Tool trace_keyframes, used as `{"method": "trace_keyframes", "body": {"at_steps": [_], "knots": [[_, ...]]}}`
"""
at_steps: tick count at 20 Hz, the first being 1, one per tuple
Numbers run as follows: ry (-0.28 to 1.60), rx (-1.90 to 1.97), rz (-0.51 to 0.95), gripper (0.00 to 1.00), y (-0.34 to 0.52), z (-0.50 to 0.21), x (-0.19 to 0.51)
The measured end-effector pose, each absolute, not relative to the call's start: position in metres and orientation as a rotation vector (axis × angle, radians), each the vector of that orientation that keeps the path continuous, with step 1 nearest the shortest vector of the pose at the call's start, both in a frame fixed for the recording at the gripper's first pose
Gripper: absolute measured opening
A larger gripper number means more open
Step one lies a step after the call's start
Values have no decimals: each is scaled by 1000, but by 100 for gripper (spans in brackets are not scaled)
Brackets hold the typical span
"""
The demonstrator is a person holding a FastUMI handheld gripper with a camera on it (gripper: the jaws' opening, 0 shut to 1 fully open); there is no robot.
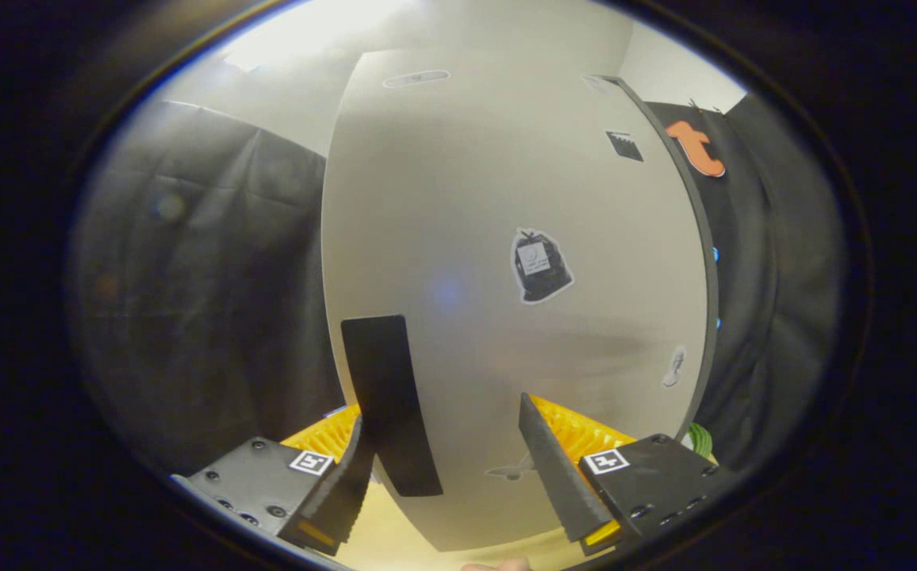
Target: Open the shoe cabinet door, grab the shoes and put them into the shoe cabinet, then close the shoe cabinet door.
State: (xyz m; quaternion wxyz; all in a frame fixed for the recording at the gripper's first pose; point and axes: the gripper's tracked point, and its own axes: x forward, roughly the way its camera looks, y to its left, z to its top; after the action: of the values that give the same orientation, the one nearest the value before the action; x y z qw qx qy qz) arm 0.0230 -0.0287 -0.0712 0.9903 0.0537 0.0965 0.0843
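- Two black ribbed fingers (pixel 558 468) of the hand-held gripper (pixel 443 432) reaching forward from black plates with small square markers, standing well apart, clamping nothing.
- Orange ridged bodies (pixel 577 432) showing behind each finger.
- Left finger tip lying just beside, perhaps touching, the black flat strap-like handle strip (pixel 387 400); contact too unclear to tell.
- That strip running down the pale grey flat shoe cabinet door (pixel 506 238), near its left edge, lower end passing between the fingers.
- Door standing just ahead of the fingers, upright, looking closed or nearly so; dark edge (pixel 704 262) showing along its right side.
- Carrying a black bag-shaped sticker (pixel 540 266) around mid-height, a small black square sticker (pixel 625 146) higher up to the right, a small pale sticker (pixel 673 366) near the right edge, and a faint pale one (pixel 512 472) low between the fingers.
- Slot-shaped mark (pixel 416 78) sitting near the door's top.
- Pale yellowish floor (pixel 395 539) lying under the door's lower edge.
- Black cloth booth wall (pixel 205 293) hanging on both sides of the cabinet.
- Something green (pixel 698 438) peeking out low, to the right of the door.
- Shoes not to be made out here.
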Motion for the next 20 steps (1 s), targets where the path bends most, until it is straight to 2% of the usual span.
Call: {"method": "trace_keyframes", "body": {"at_steps": [20], "knots": [[126,76,0,98,17,-88,58]]}}
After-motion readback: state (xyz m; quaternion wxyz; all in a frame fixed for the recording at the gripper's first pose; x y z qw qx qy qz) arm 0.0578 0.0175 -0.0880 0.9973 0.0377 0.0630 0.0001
